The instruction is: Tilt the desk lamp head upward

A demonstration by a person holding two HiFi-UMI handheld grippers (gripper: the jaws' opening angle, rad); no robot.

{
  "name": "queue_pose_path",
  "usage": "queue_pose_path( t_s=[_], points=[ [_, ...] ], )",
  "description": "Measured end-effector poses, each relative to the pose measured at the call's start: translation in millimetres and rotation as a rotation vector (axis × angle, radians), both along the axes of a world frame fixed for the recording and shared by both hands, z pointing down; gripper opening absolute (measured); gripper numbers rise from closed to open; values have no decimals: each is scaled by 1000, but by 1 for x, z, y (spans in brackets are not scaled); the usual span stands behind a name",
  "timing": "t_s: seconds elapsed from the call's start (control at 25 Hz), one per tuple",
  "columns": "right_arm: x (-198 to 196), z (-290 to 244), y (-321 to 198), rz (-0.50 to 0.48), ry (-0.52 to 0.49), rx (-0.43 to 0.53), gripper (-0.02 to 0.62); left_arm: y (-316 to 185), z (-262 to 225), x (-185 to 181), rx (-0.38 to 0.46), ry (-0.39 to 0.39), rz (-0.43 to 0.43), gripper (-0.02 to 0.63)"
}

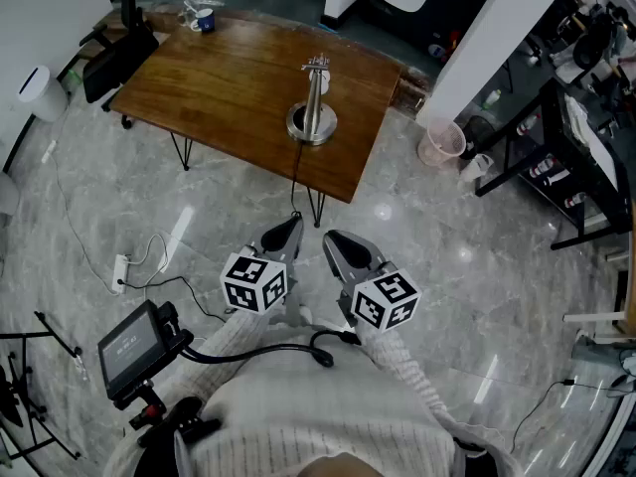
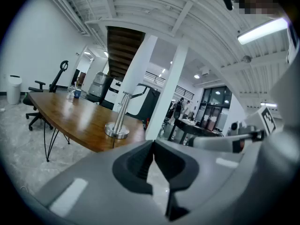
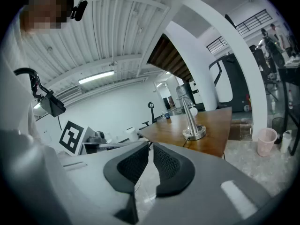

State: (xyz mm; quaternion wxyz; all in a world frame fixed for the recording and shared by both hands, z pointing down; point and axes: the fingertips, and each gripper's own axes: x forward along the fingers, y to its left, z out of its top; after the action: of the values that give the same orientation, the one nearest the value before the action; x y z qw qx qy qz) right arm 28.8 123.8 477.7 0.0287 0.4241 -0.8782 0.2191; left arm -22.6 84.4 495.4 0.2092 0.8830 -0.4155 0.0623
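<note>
Silver desk lamp (image 1: pixel 313 107), brown wood-grain table (image 1: pixel 219 87), grey marbled floor (image 1: pixel 467 266), pink bin (image 1: pixel 443 143).

I seem to be steering through an open lab or workshop-style office. Straight ahead of the left gripper's (image 2: pixel 152 149) jaws stands a long wooden table (image 2: pixel 79 114) on hairpin legs over a polished grey stone floor (image 1: pixel 447 266), with an office chair (image 2: pixel 35 102) at its far left end. Above the jaws, a white column (image 2: pixel 171 93) rises to a ribbed ceiling (image 2: pixel 140 3) with strip lights (image 3: pixel 96 77). Right of the jaws, past the column, people (image 2: pixel 180 109) stand by dark equipment benches (image 1: pixel 556 157).
</note>
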Motion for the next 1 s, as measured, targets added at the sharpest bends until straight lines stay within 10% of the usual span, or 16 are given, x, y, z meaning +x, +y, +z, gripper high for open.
queue_pose_path(
  t_s=[1.0],
  points=[
    [37, -28, -288, 99, 25, 32, 75, -275, 19, 25, 12, -118, 151, 137]
  ],
)
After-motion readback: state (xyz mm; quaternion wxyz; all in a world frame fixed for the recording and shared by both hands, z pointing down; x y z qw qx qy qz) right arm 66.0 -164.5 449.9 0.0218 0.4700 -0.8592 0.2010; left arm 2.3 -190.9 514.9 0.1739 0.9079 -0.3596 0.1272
